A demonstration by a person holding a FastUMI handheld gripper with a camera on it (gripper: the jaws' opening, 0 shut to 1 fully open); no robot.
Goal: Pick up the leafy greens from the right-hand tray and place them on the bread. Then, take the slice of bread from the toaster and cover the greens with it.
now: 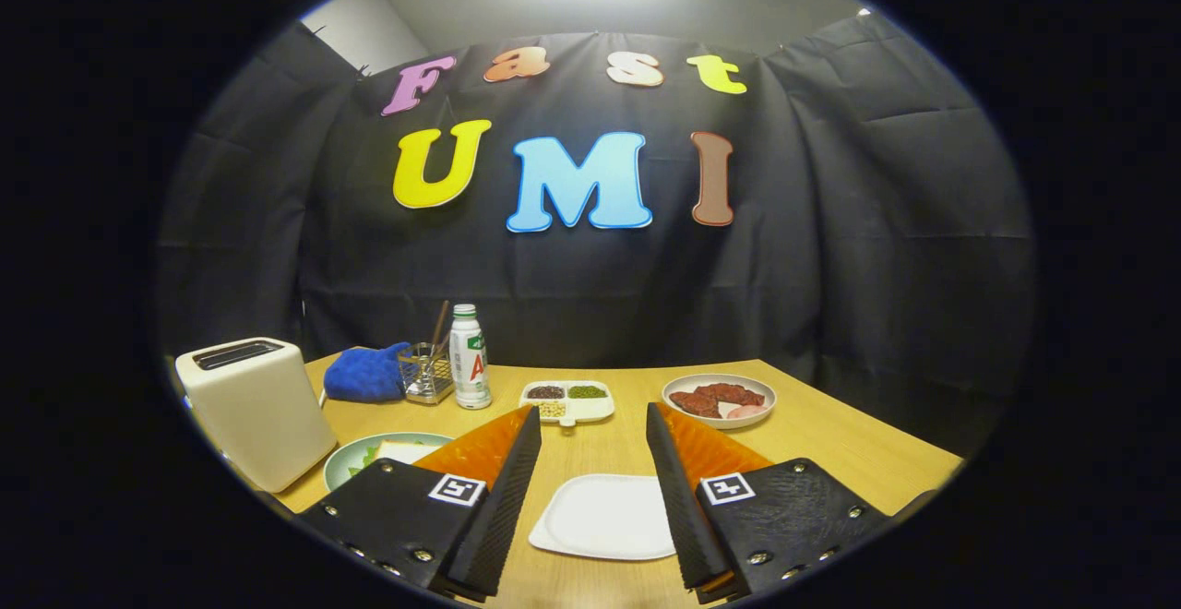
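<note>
The gripper [592,443] is seen above the worktop [830,443], its fingers [503,489] spread wide with nothing gripped. Between them lies a white square tray [604,517]. Left of the left finger, a bread slice [403,451] over leafy greens [367,458] rests on a green plate [355,461], beside the toaster [254,411]. Beyond stand a divided dish [567,400], a plate of meat [720,400], a bottle [470,357] and a blue mitt [365,374].
</note>
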